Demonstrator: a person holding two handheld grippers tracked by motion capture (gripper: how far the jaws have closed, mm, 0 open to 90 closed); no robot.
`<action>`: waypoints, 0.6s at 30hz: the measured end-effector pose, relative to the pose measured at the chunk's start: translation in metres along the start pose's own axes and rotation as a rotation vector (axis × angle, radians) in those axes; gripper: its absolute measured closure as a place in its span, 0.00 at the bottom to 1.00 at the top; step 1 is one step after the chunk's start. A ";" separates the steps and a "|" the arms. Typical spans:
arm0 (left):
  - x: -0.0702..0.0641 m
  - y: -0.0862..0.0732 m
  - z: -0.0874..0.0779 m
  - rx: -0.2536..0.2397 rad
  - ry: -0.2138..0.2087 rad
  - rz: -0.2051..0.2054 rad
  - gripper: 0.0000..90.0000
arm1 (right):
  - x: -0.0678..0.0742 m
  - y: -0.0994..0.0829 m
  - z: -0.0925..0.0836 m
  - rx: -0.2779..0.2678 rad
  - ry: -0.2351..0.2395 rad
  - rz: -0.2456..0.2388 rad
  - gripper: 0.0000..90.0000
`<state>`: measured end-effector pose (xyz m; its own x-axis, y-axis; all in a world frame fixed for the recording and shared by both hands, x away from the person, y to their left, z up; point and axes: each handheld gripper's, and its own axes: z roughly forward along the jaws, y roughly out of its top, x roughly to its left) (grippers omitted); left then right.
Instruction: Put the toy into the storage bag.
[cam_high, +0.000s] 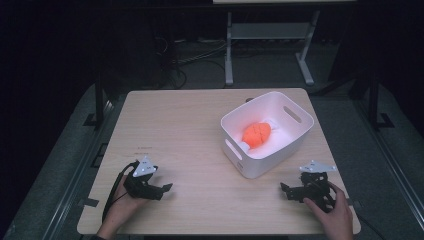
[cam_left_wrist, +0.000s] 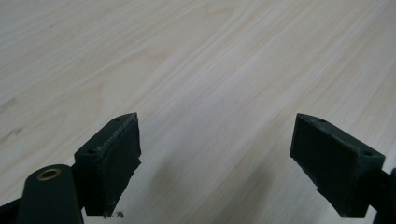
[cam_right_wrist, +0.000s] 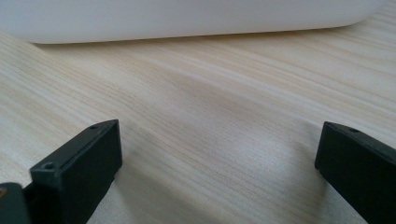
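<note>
A white plastic bin (cam_high: 295, 137) with handle slots stands on the right half of the wooden table (cam_high: 175, 130). An orange fruit-shaped object (cam_high: 257, 134) lies inside it on something white. My left gripper (cam_high: 165, 189) rests low at the table's front left, held by a hand, its jaws wide apart with bare wood between them (cam_left_wrist: 217, 154). My right gripper (cam_high: 286, 190) sits at the front right, just in front of the bin, also open and empty (cam_right_wrist: 219, 163). The bin's white wall (cam_right_wrist: 187, 18) fills the top of the right gripper view.
Beyond the table's far edge is a dark floor with cables (cam_high: 185, 55) and a grey metal stand (cam_high: 265, 35). Rails (cam_high: 100, 105) run along both sides of the table.
</note>
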<state>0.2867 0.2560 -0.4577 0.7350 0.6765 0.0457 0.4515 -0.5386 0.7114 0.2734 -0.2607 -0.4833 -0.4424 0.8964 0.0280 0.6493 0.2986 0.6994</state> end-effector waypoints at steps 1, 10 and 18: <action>0.001 -0.005 0.002 0.012 -0.008 -0.011 0.16 | 0.000 0.000 0.000 0.000 0.000 0.000 0.00; 0.004 -0.020 0.004 -0.008 -0.019 -0.032 0.14 | 0.000 0.000 0.000 0.000 0.000 0.000 0.00; 0.004 -0.021 0.004 -0.011 -0.018 -0.032 0.14 | 0.000 0.000 0.000 0.000 0.000 0.000 0.00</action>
<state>0.2821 0.2675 -0.4750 0.7296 0.6838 0.0100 0.4693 -0.5112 0.7200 0.2734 -0.2607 -0.4833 -0.4426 0.8963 0.0283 0.6494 0.2986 0.6994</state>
